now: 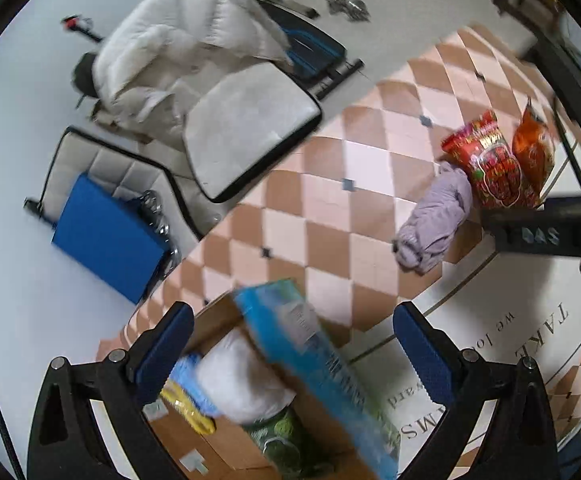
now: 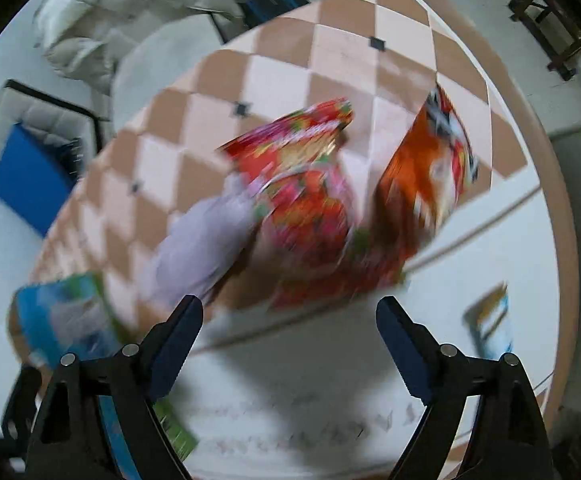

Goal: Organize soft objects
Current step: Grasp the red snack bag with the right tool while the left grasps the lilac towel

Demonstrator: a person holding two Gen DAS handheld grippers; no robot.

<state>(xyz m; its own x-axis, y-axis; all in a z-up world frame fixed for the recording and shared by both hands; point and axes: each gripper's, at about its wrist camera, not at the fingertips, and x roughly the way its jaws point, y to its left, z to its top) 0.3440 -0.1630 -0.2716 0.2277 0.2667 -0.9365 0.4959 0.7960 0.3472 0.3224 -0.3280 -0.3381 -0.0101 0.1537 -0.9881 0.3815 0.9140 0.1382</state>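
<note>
Here the right gripper (image 2: 288,320), wide and empty, sees only blurred snack bags (image 2: 310,200); the left gripper (image 1: 292,336), equally wide, shows them sharply beside a lilac cloth (image 1: 434,220).

Tablecloth (image 1: 490,332) print, seen upside down from the left wrist: "TAKE", under it "we lo…", then "…ard" and "…MS", all cut off by the frame or the gripper finger. Black bar (image 1: 546,234) at right carries pale characters, not legible. Red snack bag (image 1: 490,160) and blue pack (image 1: 314,360) have print too blurred to read. Right wrist view: nothing readable.
</note>
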